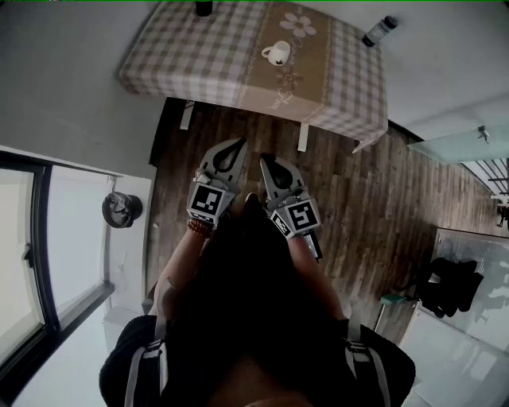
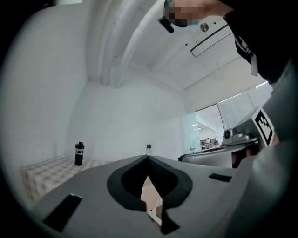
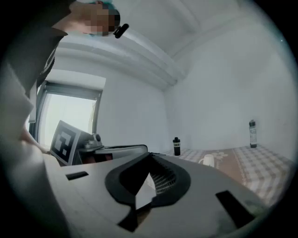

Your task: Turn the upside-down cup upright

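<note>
Jaws together, both empty.
We hold left gripper (image 1: 237,143) and right gripper (image 1: 265,159) level, side by side, cup (image 1: 278,53) well apart.

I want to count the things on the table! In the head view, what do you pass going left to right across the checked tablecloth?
Dark black cylindrical bottle → small white cup with a handle → clear plastic bottle with a dark cap.
</note>
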A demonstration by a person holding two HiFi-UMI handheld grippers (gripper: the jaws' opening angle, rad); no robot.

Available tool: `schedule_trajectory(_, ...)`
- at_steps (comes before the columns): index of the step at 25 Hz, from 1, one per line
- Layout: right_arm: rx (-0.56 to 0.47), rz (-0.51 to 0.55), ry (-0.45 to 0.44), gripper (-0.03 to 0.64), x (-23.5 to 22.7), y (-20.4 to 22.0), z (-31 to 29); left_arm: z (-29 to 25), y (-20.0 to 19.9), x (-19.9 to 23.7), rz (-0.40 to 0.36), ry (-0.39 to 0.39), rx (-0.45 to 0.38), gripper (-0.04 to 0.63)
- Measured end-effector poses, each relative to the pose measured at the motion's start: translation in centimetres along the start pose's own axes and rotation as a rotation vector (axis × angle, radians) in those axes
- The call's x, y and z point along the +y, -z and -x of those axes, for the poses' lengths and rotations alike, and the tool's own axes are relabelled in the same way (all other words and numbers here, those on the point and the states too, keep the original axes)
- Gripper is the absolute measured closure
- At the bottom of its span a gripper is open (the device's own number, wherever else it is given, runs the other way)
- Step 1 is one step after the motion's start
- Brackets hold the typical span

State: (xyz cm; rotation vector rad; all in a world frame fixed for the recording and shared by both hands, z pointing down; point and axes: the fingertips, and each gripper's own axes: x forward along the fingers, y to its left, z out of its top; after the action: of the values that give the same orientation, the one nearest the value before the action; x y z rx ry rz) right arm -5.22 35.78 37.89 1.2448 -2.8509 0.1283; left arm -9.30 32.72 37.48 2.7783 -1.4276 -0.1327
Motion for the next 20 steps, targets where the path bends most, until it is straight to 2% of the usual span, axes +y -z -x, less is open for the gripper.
schedule_trajectory(7,0.029,-0.004,0.013,0.615,-6.0,1.6,-4.5,-6.4,1.3,2.7,-0.033,0.028,0.030,0.595)
schedule_trajectory(12,0.001,-0.061,0.000,0.615,-11.3,1.4,-10.9,-13.1,3.0,8.7,-0.027,-0.028,0.085,0.595)
schedule_trajectory(16,-0.006,-0.067,-0.045,0.615,-16.0,0.4,-15.1,-19.3,3.6,13.0,-0.052,-0.034,0.140,0.595)
schedule_trajectory(20,-0.011,-0.173,-0.015,0.615,-21.9,0.4,-17.3,-24.3,4.4,16.9,-0.047,-0.073,0.163,0.595)
